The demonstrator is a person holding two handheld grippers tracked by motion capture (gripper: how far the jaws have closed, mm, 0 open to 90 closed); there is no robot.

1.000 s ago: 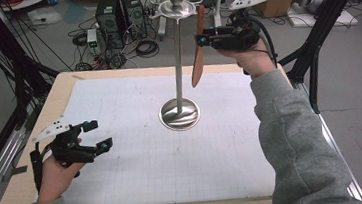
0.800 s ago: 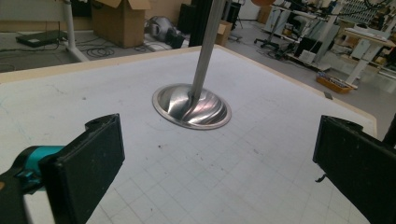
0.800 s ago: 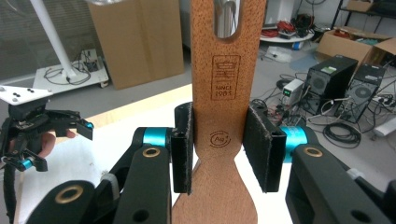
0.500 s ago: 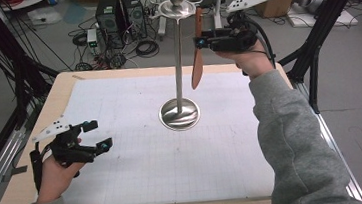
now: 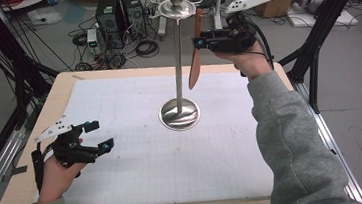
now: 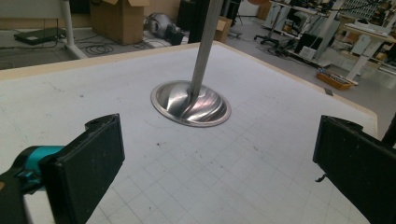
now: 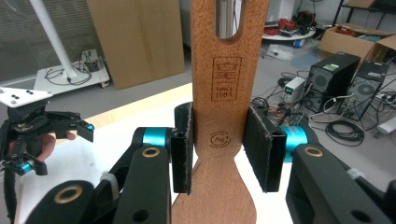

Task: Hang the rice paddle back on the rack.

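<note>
Wooden spatula (image 5: 195, 55) was held upright beside the top of the metal stand (image 5: 180, 113), its slotted blade end near the stand's upper disc (image 5: 177, 8) and its handle end pointing down above the table (image 5: 57, 94). Compared with the two earlier high views, the spatula, the stand and both hands occupied the same places; no change of position was observed. The right gripper (image 7: 218, 148) remained clamped on the narrow neck of the spatula, one black pad pressing on each edge, as the right gripper view showed. In that view the stand's pole (image 7: 226, 18) was seen through the slot of the spatula; whether the slot was already hooked on the stand could not be determined.

The left gripper (image 5: 92, 135) rested low at the near left of the white grid mat (image 5: 141, 176), jaws spread wide with nothing between them, well apart from the stand's base.

Judgement: the hanging step was in a steady pause. Alignment of slot and hook appeared to be the remaining requirement; the grip should hold until the spatula is seated.
</note>
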